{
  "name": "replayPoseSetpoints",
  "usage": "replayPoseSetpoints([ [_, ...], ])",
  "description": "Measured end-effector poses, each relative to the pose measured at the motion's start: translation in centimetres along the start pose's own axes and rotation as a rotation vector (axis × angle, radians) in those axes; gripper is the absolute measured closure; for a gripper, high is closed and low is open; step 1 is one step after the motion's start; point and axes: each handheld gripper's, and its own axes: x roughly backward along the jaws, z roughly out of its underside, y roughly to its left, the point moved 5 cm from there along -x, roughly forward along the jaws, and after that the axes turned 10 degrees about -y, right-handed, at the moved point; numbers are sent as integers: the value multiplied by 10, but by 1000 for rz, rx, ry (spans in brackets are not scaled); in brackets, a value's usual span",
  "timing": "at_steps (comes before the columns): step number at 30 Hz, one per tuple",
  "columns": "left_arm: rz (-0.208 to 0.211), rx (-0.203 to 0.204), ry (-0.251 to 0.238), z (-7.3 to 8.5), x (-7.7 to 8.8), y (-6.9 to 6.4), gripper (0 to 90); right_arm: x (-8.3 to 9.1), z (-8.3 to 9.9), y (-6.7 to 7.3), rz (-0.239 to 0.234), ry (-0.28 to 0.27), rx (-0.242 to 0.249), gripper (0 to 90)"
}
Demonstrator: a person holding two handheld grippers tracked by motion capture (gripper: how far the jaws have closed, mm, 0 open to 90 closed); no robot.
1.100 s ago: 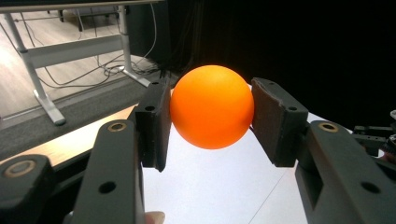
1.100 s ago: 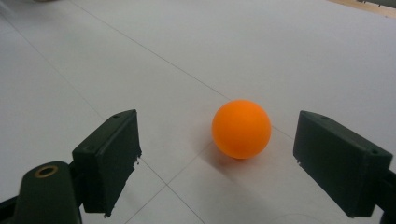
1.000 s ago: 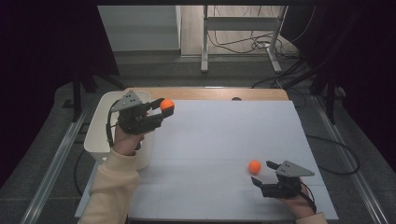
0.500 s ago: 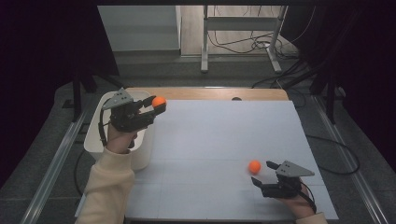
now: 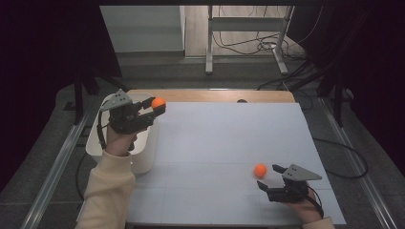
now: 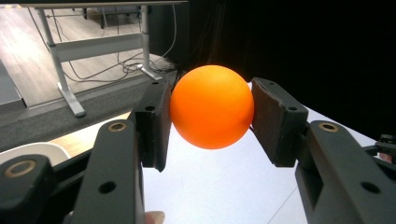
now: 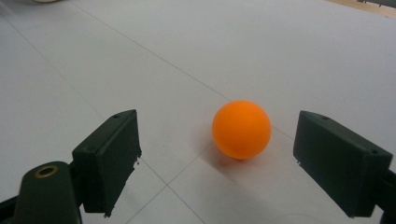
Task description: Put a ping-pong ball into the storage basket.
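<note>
The left hand-held gripper [image 5: 160, 106] pinches an orange ball [image 6: 211, 106] between its pads, raised above the white bin [image 5: 143, 160] at the table's left edge. I'd bring it squarely over the opening and lower it before letting go, or the ball may bounce out. The right hand-held gripper [image 7: 217, 161] rests with jaws wide around a second ball [image 7: 241, 129], not touching. The table [image 5: 229, 138] is white and bare; cables [image 5: 248, 45] trail on the floor behind.
</note>
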Motion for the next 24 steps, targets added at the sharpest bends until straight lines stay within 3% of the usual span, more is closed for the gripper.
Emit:
replayPoseSetpoints([
  [24, -76, 18, 3, 2, 9, 22, 501, 0, 0, 0, 1, 0, 2, 155],
])
